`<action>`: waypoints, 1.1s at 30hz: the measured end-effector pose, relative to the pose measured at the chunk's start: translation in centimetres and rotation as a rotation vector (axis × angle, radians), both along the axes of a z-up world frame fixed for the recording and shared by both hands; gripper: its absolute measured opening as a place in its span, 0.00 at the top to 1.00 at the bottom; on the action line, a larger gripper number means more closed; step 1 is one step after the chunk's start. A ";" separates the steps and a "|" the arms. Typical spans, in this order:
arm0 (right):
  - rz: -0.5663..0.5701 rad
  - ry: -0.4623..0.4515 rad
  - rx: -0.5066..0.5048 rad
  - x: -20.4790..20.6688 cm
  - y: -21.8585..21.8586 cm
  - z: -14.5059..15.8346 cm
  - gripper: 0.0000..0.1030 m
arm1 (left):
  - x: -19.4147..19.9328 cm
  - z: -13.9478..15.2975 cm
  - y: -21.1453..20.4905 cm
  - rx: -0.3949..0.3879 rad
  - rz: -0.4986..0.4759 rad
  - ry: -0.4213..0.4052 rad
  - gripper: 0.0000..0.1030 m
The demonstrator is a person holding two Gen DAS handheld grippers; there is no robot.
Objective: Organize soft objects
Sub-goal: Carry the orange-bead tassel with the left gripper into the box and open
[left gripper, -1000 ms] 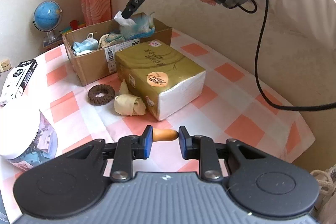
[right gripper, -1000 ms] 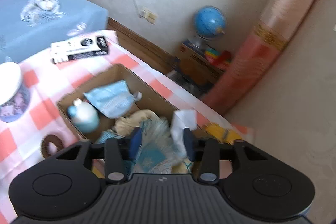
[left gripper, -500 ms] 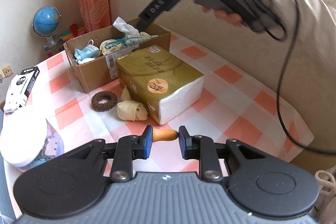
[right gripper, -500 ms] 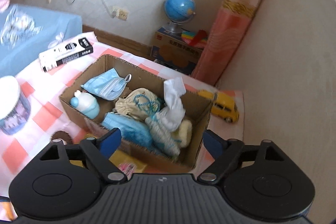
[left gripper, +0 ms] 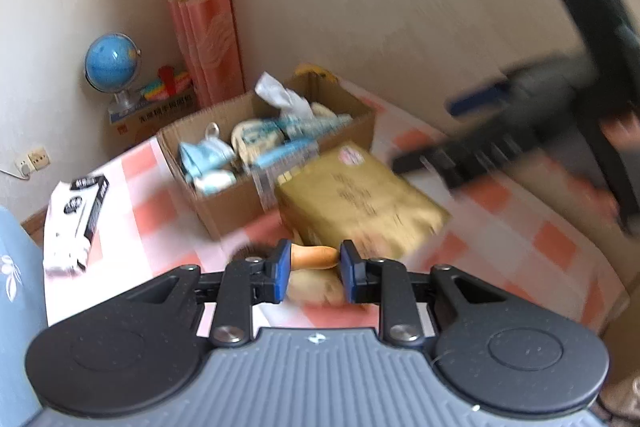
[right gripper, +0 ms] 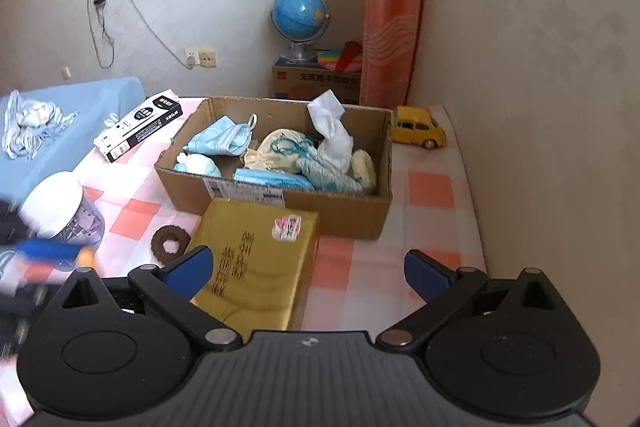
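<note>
In the right wrist view, a white-lidded jar [right gripper: 60,207] stands at the left edge, a black-and-white carton [right gripper: 138,129] above it. Lower left of centre, a brown scrunchie [right gripper: 170,245] lies on the checked table [right gripper: 436,195], just beside a gold tissue pack [right gripper: 256,263] that fronts the cardboard box [right gripper: 348,211]. The box holds blue masks [right gripper: 222,139], a cream pouch [right gripper: 280,147] and a white tissue [right gripper: 332,131]. A yellow toy car [right gripper: 418,129] sits right. The right tongs [right gripper: 308,273] have just been opening and stand spread, nothing between them. The left tongs [left gripper: 314,267] pinch a tan soft piece [left gripper: 314,255] at bottom centre.
</note>
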State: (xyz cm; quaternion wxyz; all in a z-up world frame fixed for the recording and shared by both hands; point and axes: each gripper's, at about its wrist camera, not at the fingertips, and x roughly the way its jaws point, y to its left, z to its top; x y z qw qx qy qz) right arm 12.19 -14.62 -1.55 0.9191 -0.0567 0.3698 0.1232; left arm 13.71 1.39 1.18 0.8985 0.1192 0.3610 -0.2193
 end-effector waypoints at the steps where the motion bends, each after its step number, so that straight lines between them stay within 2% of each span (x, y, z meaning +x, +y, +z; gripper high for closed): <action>1: -0.017 -0.006 -0.001 -0.5 -0.2 0.0 0.00 | 0.8 0.3 -0.2 0.002 -0.002 -0.004 0.76; 12: -0.099 -0.034 -0.010 -4.1 -1.8 -0.6 0.00 | 11.3 1.2 -2.7 -0.014 0.043 0.000 0.76; 15: -0.101 -0.032 0.012 -4.8 -2.2 -0.9 0.00 | 13.4 1.2 -3.5 -0.007 0.067 -0.022 0.70; 16: -0.103 -0.036 0.022 -5.1 -2.4 -0.9 0.00 | 13.9 1.2 -3.5 -0.015 0.080 -0.025 0.51; 17: -0.107 -0.045 0.028 -5.3 -2.6 -0.9 0.00 | 14.4 1.2 -3.6 -0.024 0.095 -0.025 0.23; 18: -0.112 -0.057 0.031 -5.5 -2.7 -0.8 0.00 | 14.5 1.2 -3.5 -0.033 0.111 -0.035 0.16; 20: -0.119 -0.080 0.034 -5.9 -2.8 -0.6 0.00 | 14.0 1.3 -3.3 -0.049 0.136 -0.071 0.15; 28: -0.110 -0.097 0.055 -6.9 -2.8 0.1 0.00 | 10.6 1.8 -2.2 -0.049 0.111 -0.050 0.15; 33: -0.093 -0.097 0.052 -8.0 -2.1 0.1 0.00 | 7.2 1.7 -1.3 -0.058 0.107 -0.049 0.11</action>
